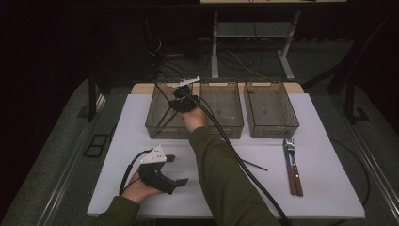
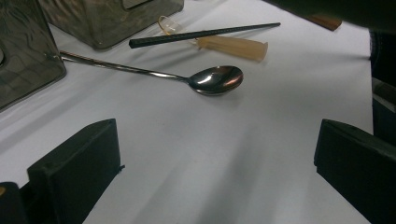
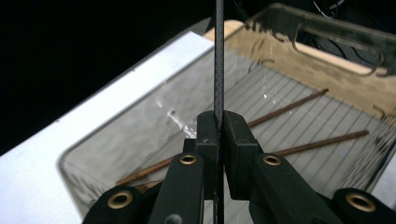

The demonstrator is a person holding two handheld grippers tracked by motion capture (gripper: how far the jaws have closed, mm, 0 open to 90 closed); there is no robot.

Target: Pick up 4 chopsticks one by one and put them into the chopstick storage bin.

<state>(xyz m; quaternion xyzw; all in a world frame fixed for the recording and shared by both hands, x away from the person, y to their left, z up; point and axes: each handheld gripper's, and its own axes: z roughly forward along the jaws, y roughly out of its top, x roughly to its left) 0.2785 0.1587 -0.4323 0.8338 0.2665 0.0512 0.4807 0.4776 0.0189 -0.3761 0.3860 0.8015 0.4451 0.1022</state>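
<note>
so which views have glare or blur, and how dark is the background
High view: floor and background near black, white table brightly lit. Left gripper view: glare in the spoon bowl, soft shadows on the table, near jaws slightly soft. Right gripper view: black chopstick sharp, left background black, glints on the bin.

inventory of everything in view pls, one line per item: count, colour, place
bins: 3, smoky clear, row at table's far edge
table: 1, white top
black chopstick: 1, clamped in right tool, over left bin
brown chopsticks: 2, lying in left bin
loose black chopstick: 1, on table by bins
spoon: 1, silver, on table ahead of left tool
forks: 2, brown handles, table right
left tool: 1, black, open, low over table
right tool: 1, black, shut
</note>
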